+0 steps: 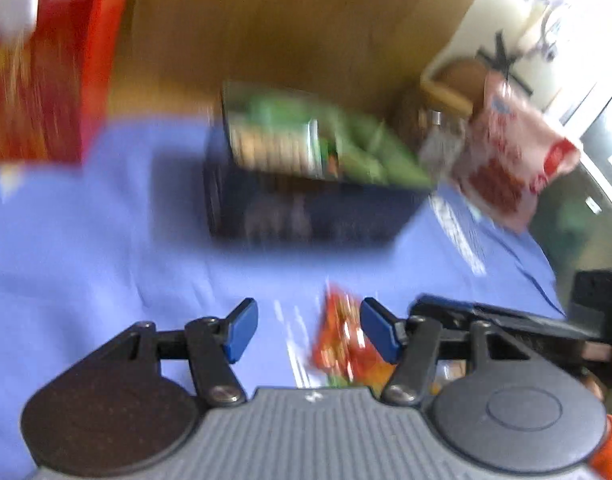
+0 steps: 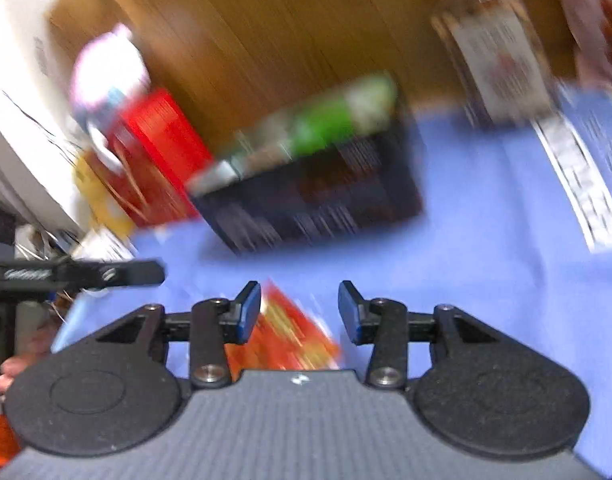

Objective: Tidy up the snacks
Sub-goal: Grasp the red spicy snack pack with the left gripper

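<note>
Both views are motion-blurred. An orange-red snack packet (image 1: 340,346) (image 2: 289,336) lies on the blue cloth (image 1: 105,260) (image 2: 446,272). My left gripper (image 1: 310,330) is open, and the packet shows low between its blue pads, close to the right one. My right gripper (image 2: 299,312) is open too, with the same packet below the gap, nearer the left pad. Neither pair of pads presses on it. Farther back stands a dark basket (image 1: 306,212) (image 2: 318,200) holding green packets (image 1: 297,140) (image 2: 326,128).
A red box (image 1: 45,60) (image 2: 157,152) stands left of the basket. To its right are a red-and-white bag (image 1: 506,160) and a white-labelled bag (image 2: 502,60). A wooden panel (image 1: 285,20) runs behind. Each gripper shows at the edge of the other's view (image 1: 506,320) (image 2: 85,274).
</note>
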Demonstrator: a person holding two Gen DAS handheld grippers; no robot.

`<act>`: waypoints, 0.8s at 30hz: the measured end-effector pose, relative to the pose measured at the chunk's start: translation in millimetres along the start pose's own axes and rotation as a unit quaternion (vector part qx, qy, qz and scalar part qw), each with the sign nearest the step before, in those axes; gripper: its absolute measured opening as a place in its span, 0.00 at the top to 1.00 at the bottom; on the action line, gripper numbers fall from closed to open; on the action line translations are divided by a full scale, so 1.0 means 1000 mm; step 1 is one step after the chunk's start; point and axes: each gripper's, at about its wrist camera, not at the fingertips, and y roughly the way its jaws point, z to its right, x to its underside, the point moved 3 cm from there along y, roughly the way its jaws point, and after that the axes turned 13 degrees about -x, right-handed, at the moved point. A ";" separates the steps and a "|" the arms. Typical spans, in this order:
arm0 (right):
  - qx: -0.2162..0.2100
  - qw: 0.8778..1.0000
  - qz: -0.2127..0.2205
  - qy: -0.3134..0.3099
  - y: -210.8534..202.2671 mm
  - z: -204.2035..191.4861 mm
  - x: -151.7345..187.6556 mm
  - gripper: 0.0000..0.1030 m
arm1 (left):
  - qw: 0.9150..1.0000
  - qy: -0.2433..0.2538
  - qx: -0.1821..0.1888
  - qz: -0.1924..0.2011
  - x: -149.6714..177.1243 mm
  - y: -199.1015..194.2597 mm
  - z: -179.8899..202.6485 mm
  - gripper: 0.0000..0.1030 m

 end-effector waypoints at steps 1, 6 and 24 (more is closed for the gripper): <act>0.003 1.000 -0.007 0.018 0.000 0.005 0.005 0.57 | 1.000 -0.008 -0.003 -0.012 0.006 0.008 -0.002 0.44; -0.026 0.995 0.023 0.093 -0.018 0.013 0.025 0.58 | 0.998 -0.044 0.036 -0.031 0.001 0.038 -0.003 0.42; -0.087 0.971 0.085 0.205 -0.033 0.038 0.042 0.80 | 0.986 -0.095 0.105 -0.083 0.016 0.048 0.021 0.91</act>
